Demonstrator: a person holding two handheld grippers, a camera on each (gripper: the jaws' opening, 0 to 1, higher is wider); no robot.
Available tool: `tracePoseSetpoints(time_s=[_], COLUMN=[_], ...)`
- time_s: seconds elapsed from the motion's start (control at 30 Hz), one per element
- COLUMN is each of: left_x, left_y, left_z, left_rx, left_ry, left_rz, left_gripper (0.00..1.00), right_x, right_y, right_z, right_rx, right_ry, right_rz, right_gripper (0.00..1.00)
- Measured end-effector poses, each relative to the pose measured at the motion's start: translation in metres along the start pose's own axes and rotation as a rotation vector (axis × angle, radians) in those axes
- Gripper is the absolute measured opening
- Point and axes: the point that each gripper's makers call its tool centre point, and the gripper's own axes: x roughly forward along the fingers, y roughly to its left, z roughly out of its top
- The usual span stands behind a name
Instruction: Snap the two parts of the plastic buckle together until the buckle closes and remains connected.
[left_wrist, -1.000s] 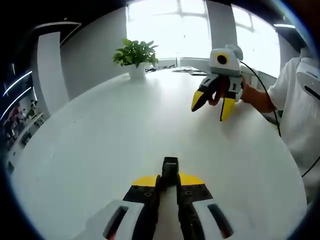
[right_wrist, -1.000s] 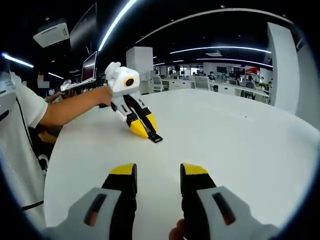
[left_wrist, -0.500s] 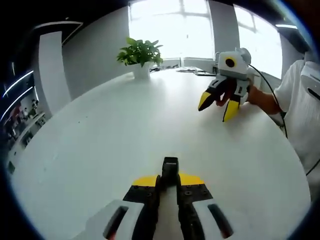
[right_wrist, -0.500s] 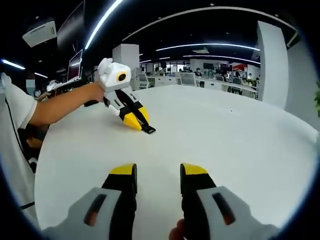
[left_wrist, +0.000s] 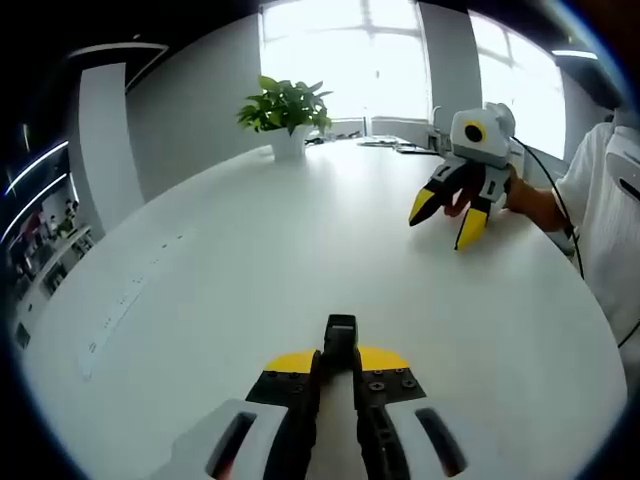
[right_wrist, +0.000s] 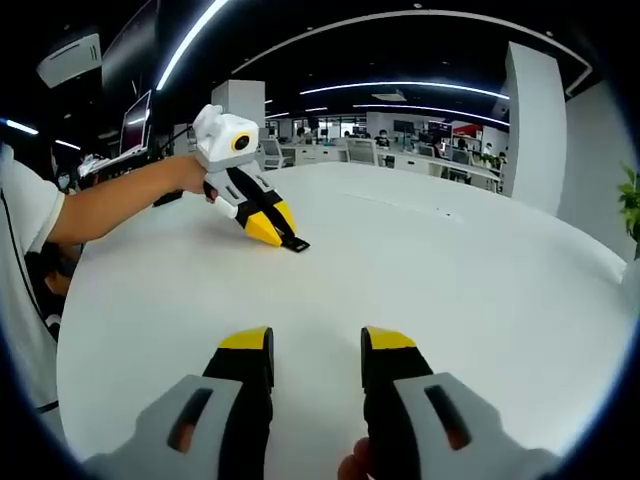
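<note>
Your left gripper (left_wrist: 340, 362) pinches a small black buckle piece (left_wrist: 340, 330) between its fingers, which stand nearly together; the piece pokes out past the yellow tips, low over the white counter (left_wrist: 230, 270). In the right gripper view the same left gripper (right_wrist: 266, 226) reaches in from the left on a bare forearm, the black piece (right_wrist: 295, 244) showing at its tip, touching or just above the counter; which, you cannot tell.

Your right gripper (right_wrist: 315, 350) holds nothing: its fingers stand apart with bare counter between them. Across the counter in the left gripper view it (left_wrist: 447, 212) hangs with yellow tips spread, well apart from the left one. A potted plant (left_wrist: 287, 110) stands at the far edge by the windows.

The mating half of the buckle cannot be made out in either view, so you will have to find it before anything snaps.

The piece looks like hard, light plastic: stiff, smooth and apt to slip or twist in a shallow pinch. It is probably not fragile, though its springy prongs could be squeezed shut if you clamp across them. Judge your hold accordingly: grip the solid body or strap end, flat faces against the fingers, and leave the mating end free and pointing straight at its partner.
</note>
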Motion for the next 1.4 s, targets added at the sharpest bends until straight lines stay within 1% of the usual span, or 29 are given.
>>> tracePoseSetpoints(time_s=[0.1,0.33,0.7,1.0,1.2,1.4], left_x=[0.001,0.001,0.001,0.000,0.000,0.000], left_y=[0.002,0.004,0.004,0.009,0.011,0.010], left_z=[0.001,0.002,0.002,0.001,0.000,0.000], left_rx=[0.017,0.023,0.027,0.006,-0.023,-0.025], left_ry=[-0.009,-0.021,-0.019,-0.024,-0.037,-0.039], left_rz=[0.002,0.004,0.004,0.006,0.004,0.005], left_gripper=[0.11,0.12,0.12,0.13,0.17,0.18], right_x=[-0.001,-0.002,-0.004,-0.005,-0.005,-0.005], right_y=[0.000,-0.001,-0.002,-0.002,-0.002,-0.003], right_z=[0.000,0.000,0.001,0.002,0.002,0.002], right_rx=[-0.006,-0.007,-0.008,-0.005,-0.004,-0.003], right_ry=[-0.004,-0.004,-0.010,-0.018,-0.017,-0.020], right_rz=[0.000,-0.001,0.005,0.008,0.007,0.008], right_gripper=[0.34,0.35,0.35,0.35,0.35,0.35])
